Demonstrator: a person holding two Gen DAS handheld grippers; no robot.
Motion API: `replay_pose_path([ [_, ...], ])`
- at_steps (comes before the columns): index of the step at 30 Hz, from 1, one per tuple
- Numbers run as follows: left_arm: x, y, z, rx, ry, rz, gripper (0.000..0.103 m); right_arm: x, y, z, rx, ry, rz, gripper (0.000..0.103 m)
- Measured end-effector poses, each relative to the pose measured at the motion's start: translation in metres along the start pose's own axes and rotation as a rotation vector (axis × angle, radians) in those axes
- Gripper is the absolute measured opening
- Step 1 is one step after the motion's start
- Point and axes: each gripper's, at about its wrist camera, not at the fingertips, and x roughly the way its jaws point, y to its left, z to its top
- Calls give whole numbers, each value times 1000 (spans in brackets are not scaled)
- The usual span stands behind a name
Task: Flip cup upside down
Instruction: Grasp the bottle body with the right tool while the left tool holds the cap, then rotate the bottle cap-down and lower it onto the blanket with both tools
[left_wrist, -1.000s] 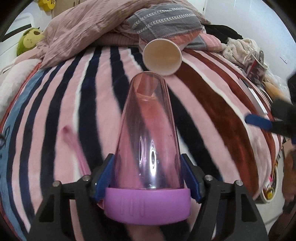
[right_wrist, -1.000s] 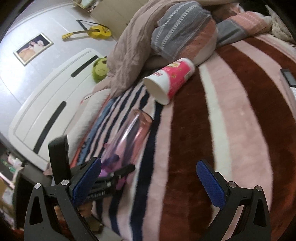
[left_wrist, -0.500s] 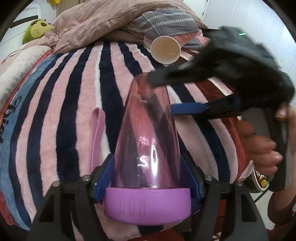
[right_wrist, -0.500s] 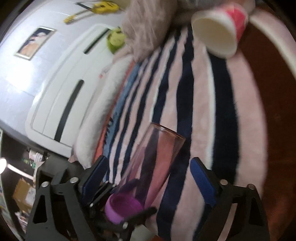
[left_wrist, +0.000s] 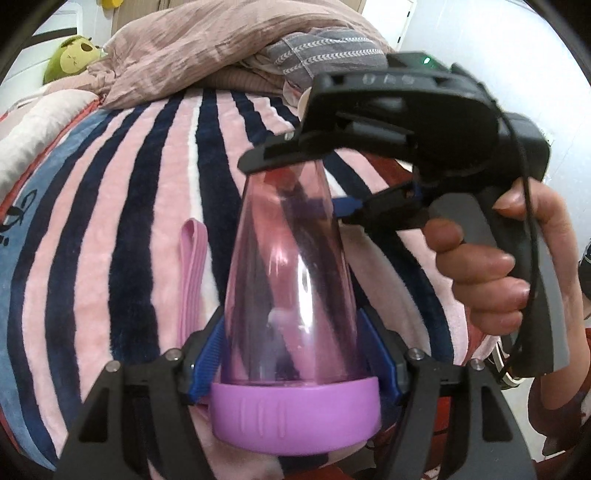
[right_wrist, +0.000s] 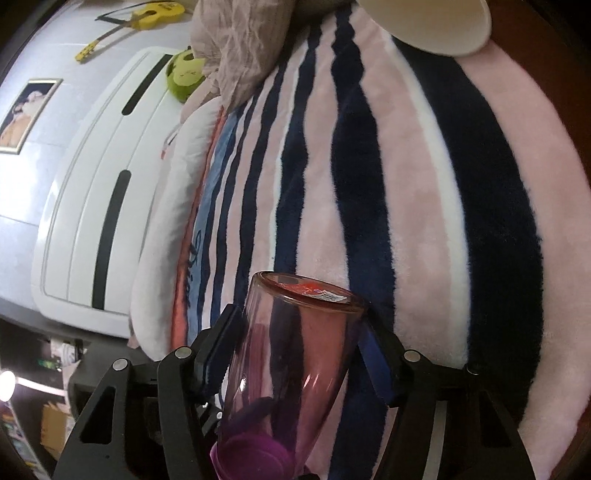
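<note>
1. The left gripper (left_wrist: 293, 354) is clamped on the pink transparent bottle (left_wrist: 291, 280) just above its purple lid (left_wrist: 295, 417), blue pads (left_wrist: 208, 354) pressing both sides low in the left wrist view.
2. The right gripper (right_wrist: 299, 354) brackets the same bottle near its far, closed end. Its pads sit at or very near the plastic, but whether they actually grip I cannot tell.
3. The bottle hangs above the striped blanket (left_wrist: 110, 206), centre frame, lid toward the left gripper and base pointing away. A pink strap (left_wrist: 192, 273) lies on the blanket just left of it.
4. A white paper cup (right_wrist: 439, 22) lies on its side at the top edge of the right wrist view, well apart from both grippers.
5. Judging progress: the vessel is lifted and looks set for a two-handed turn or handover, but no inversion is finished and nothing is set down yet.
</note>
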Motion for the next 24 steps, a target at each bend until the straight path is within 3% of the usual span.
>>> replay_pose_path([
  [3,-2,-1,2,-1,-27,-12,66,-10,22,0,-82,-47,-9,58],
  [6,-2,-1,13,1,-74,-29,59,-27,43,4,-177,-106,-35,58],
  [13,15,-11,36,49,-157,-80,60,-65,76,15,-373,-242,-95,56],
  [18,22,-14,30,62,-170,-115,61,-77,92,-8,-571,-306,-131,55],
  [24,16,-13,20,62,-153,-154,62,-82,99,-41,-720,-331,-128,55],
])
